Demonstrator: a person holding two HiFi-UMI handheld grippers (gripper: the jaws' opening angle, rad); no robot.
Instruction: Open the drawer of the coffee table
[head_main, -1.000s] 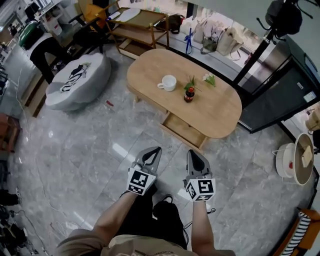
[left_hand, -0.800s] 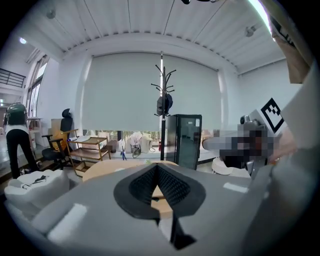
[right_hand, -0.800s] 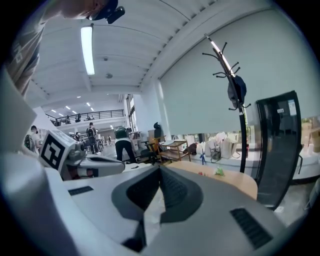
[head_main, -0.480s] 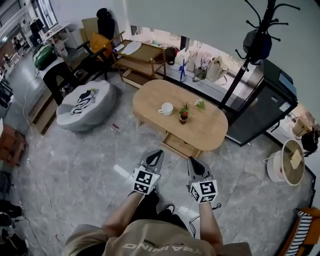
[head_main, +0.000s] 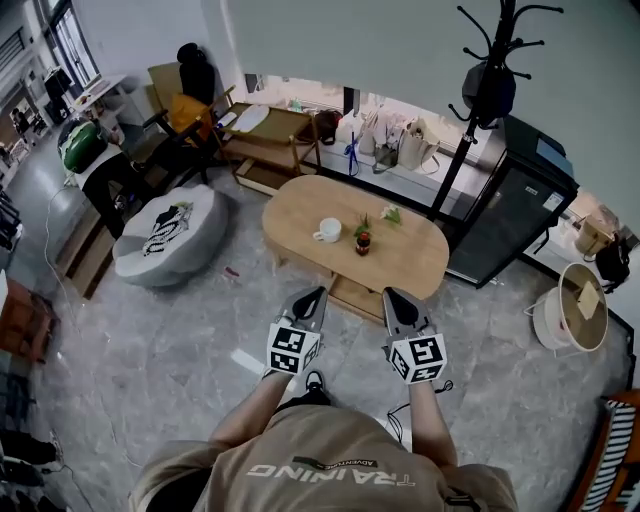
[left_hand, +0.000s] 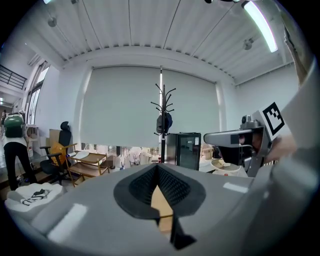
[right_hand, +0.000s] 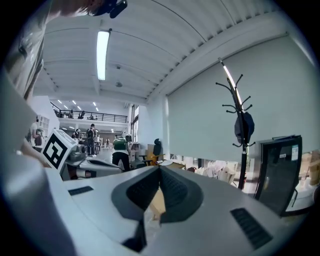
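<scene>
**Both grippers clenched and empty, held above the floor before the coffee table**

Head view: left gripper (head_main: 316, 293) and right gripper (head_main: 391, 294) frame the drawer (head_main: 354, 296) jutting from the coffee table (head_main: 405, 258). Only the gripper views show the pads meeting on nothing, with the coat stand (left_hand: 161, 107) beyond.

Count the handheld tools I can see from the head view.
2. The left tool and the right tool sit side by side in front of the person, both shut and empty, tips toward the coffee table. None appears hidden.
</scene>
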